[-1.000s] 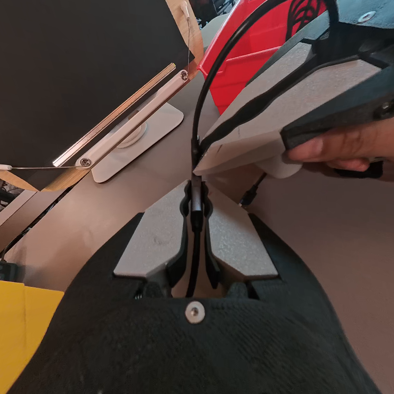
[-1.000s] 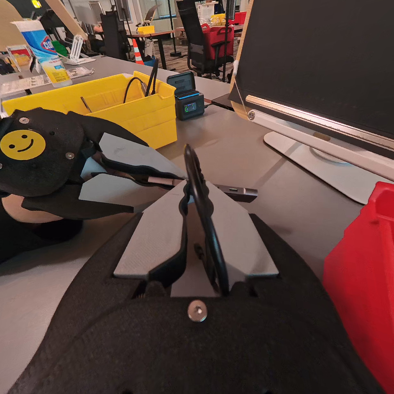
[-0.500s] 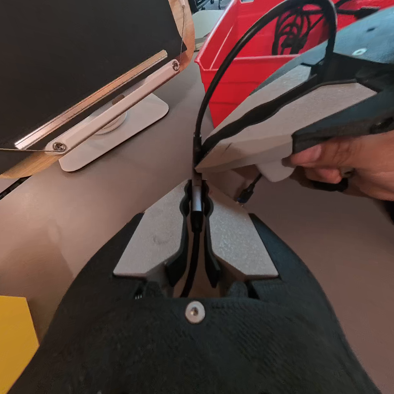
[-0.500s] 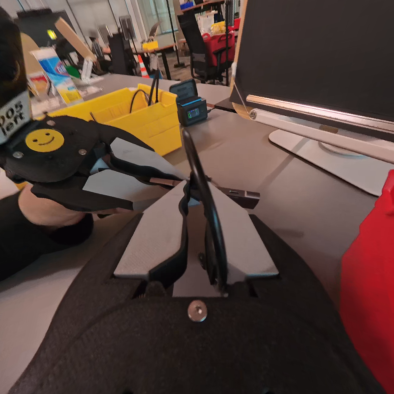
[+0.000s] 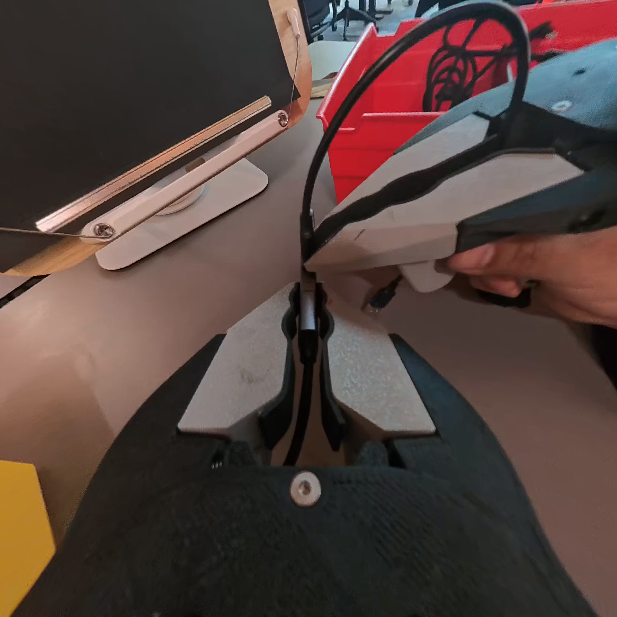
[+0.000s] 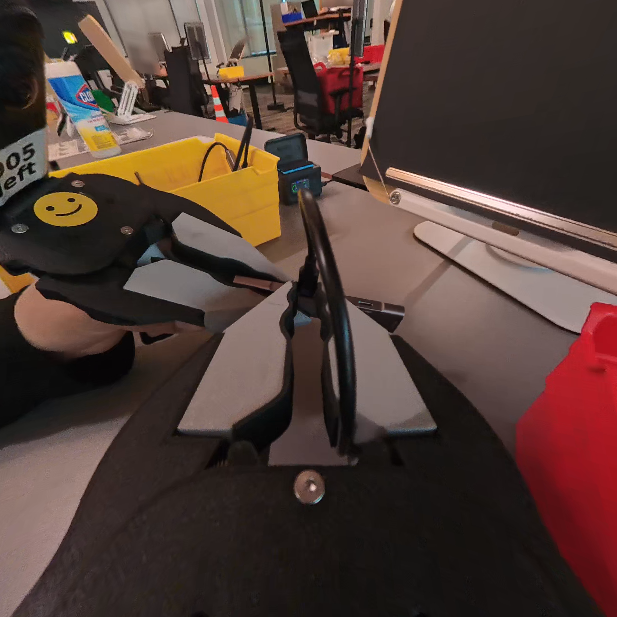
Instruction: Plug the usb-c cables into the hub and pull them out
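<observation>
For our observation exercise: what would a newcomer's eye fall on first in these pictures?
In the middle, the left tool is shut on a grey hub, and the right tool grips a looping black usb-c cable right at it. A red bin stands behind on the right, a yellow bin beyond the left tool, and a dark monitor looms above.

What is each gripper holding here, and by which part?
Left gripper: shut on the slim grey metal hub, gripped edge-on across its body. Right gripper: shut on the black USB-C cable at its plug end, right beside the hub.
</observation>
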